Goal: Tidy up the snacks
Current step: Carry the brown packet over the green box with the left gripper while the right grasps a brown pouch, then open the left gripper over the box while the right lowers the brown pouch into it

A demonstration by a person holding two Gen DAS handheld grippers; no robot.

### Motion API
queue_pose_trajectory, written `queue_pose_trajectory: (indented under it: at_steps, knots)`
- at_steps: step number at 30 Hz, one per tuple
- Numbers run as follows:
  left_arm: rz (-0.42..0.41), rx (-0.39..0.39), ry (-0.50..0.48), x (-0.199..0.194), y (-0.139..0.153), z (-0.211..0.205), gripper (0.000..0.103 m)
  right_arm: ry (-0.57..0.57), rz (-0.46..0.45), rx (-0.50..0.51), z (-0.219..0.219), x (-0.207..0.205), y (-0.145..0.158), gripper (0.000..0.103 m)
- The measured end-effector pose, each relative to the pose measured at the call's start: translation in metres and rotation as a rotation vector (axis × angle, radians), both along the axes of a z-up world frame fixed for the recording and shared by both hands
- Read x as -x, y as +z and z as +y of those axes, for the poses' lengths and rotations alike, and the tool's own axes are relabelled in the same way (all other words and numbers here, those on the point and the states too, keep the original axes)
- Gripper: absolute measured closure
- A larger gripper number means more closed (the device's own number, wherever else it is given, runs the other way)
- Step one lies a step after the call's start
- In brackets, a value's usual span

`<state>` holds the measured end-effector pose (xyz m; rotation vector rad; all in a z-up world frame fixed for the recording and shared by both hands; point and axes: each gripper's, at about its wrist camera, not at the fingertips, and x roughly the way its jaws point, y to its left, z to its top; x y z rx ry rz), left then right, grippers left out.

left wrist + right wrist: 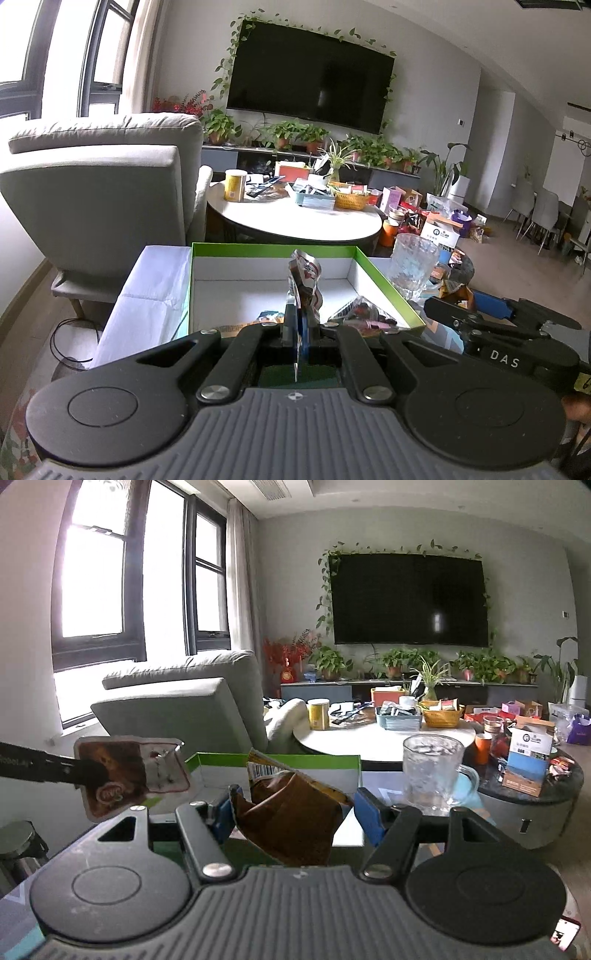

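Green-rimmed white box (384,280), brown packet (291,819), clear ribbed glass (432,771)

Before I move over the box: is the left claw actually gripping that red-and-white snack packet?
Touching. In the left wrist view the left claw is shut, with the red-and-white snack packet pinched edge-on between its fingers and standing up above the green-rimmed box.

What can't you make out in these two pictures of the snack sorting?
- Green-rimmed box: in the left wrist view the left gripper and its packet cover part of the floor; the right wrist view shows only the rim.
- Brown packet in the right gripper: crumpled, print unreadable.
- Small packets in the box: labels too small.
- Phone: cut off by the right wrist view's edge.
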<state>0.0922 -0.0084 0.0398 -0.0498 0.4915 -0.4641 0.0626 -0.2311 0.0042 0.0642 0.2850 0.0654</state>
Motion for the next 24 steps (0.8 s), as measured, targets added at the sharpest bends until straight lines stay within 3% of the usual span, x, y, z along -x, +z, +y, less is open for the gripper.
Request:
queue_pose_trajectory:
  at_steps: [24]
  knots:
    - [0.015,-0.006,0.021,-0.07,-0.012,-0.019,0.101,0.018,0.022,-0.03,0.006,-0.062,-0.004,0.05]
